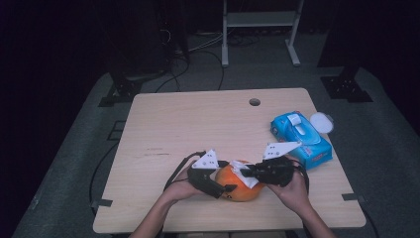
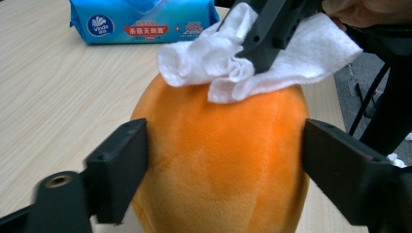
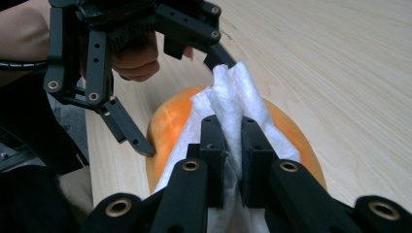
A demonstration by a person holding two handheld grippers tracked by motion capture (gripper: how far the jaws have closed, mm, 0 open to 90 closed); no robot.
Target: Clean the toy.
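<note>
**Plush orange held, tissue pressed on top**

Wooden table point(image 1: 198, 119), near edge: round, fuzzy orange plush point(image 2: 223, 160) sits clamped between left gripper point(image 2: 223, 170) jaws. Right gripper point(image 3: 228, 145) jaws pinch crumpled white tissue point(image 3: 233, 97) against its top.

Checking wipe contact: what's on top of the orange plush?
A crumpled white wipe lies on top of the orange plush, pinched by the right gripper. The left gripper clamps the plush's sides. The plush surface under the wipe is hidden.

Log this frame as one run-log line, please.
left gripper: shut on orange plush ball | right gripper: shut on white wipe, pressed on ball top | wipes pack: table, far right
</note>
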